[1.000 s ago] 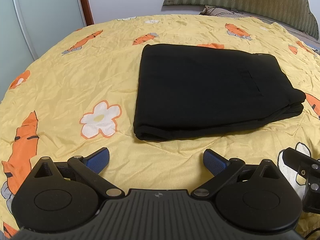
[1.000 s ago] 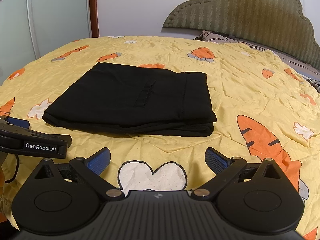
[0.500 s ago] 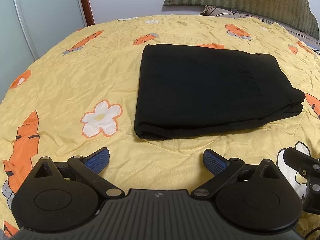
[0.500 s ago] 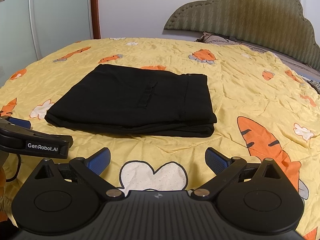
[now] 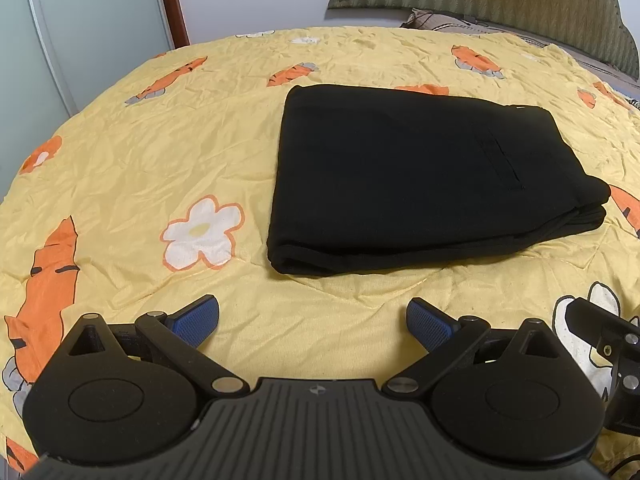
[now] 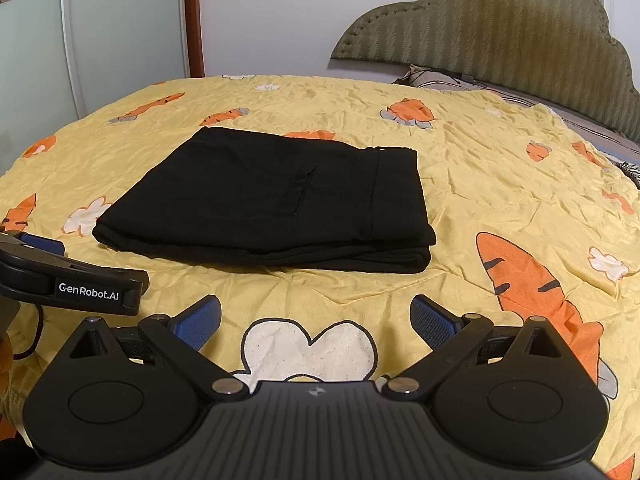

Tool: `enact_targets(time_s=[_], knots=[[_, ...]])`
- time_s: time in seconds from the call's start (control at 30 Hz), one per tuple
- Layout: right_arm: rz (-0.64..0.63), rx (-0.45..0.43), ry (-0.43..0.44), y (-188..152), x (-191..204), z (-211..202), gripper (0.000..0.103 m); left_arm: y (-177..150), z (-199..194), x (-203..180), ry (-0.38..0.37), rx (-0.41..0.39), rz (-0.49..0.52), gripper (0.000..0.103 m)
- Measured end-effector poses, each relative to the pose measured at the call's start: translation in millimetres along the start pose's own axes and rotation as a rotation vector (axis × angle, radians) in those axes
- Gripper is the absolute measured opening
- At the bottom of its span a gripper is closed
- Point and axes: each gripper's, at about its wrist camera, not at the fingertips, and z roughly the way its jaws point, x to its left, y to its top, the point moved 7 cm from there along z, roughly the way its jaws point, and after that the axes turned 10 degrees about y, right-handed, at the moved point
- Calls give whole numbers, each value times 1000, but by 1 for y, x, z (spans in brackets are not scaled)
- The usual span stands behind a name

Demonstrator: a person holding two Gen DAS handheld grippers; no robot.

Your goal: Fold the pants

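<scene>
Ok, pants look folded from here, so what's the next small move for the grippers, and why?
Probably just back both away. The black pants lie in a compact folded stack on the yellow bedspread, edges roughly aligned. The left gripper and right gripper are open, empty and short of the cloth.

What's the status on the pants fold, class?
Both grippers, left and right, jaws open, empty. Black pants folded flat on the bedspread. Nothing in the way.

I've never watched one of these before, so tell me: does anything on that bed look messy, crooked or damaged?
Nothing stands out. The black pants lie folded in a flat, fairly neat stack on the yellow bedspread, which is only wrinkled. Both the left gripper and right gripper are open, apart from the cloth.
</scene>
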Motion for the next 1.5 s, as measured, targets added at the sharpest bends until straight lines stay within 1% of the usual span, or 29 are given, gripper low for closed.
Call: enact_targets(time_s=[1.5], knots=[[-12, 9, 7, -1, 0, 4, 101, 0, 1, 0, -1, 3, -1, 101]])
